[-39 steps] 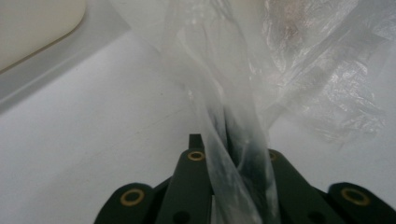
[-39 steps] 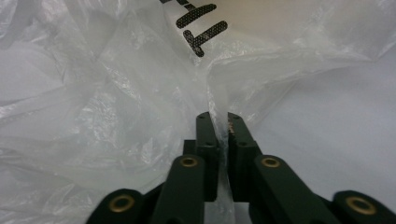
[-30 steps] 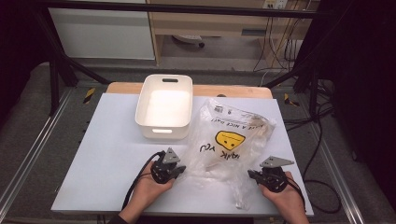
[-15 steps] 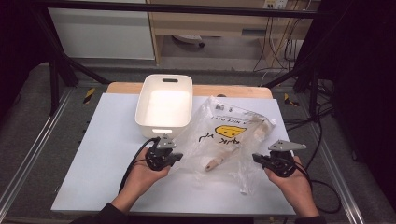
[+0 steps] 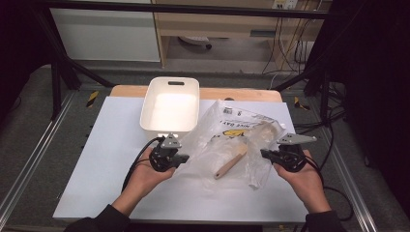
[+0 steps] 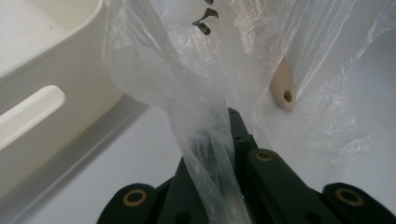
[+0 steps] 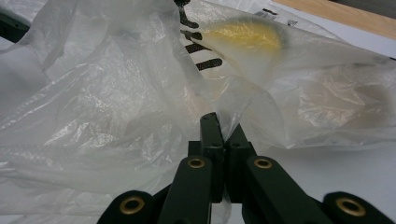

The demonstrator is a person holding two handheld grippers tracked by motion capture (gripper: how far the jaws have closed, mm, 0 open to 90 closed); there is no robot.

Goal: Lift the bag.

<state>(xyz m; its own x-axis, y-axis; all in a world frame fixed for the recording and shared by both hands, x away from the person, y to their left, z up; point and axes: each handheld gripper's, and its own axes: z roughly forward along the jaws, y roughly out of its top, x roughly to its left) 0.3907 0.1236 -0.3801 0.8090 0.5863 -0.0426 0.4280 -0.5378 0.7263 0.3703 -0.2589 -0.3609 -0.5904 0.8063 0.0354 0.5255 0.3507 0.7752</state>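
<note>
Both claws [image 5: 185, 158] [image 5: 264, 153] clamping plastic bag [image 5: 232, 140], white bin [image 5: 170, 105] just behind left claw

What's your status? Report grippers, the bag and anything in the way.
Left gripper and right gripper both shut on plastic bag, one at each side. Wooden utensil lies inside it. White tub close beside the left gripper.

Lab workspace, black frame rails [image 5: 58, 77], trailing cables [image 5: 285, 43] (floor), white table [image 5: 106, 159]
</note>
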